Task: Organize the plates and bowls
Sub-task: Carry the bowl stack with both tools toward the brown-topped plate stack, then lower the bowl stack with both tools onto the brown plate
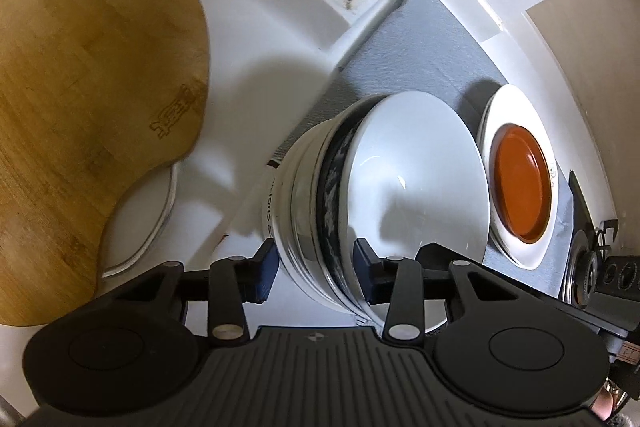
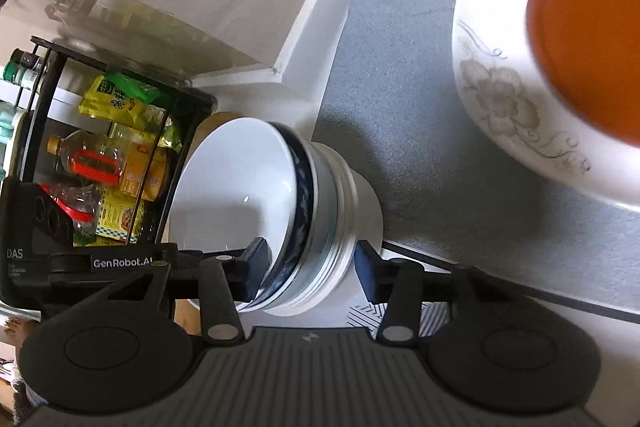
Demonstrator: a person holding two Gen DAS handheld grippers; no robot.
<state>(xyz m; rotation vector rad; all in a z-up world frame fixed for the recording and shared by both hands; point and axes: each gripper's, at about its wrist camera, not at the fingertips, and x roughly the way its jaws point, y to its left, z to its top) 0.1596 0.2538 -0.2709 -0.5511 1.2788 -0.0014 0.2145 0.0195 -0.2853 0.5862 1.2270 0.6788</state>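
A stack of nested bowls (image 1: 360, 195), white on top with a dark patterned one beneath, stands on a grey mat (image 1: 420, 55). It also shows in the right wrist view (image 2: 280, 211). My left gripper (image 1: 316, 267) has its jaws set around the stack's rim, one finger outside and one inside the top bowl. My right gripper (image 2: 308, 267) straddles the opposite rim the same way. An orange plate (image 1: 520, 183) lies on a white flowered plate (image 2: 504, 107) beside the stack.
A wooden cutting board (image 1: 92, 107) leans at the left over a white plate (image 1: 144, 227). A black rack with bottles and packets (image 2: 104, 163) stands behind the bowls. White cabinet walls (image 1: 280, 7) close the corner. A stove burner (image 1: 588, 267) is at the right.
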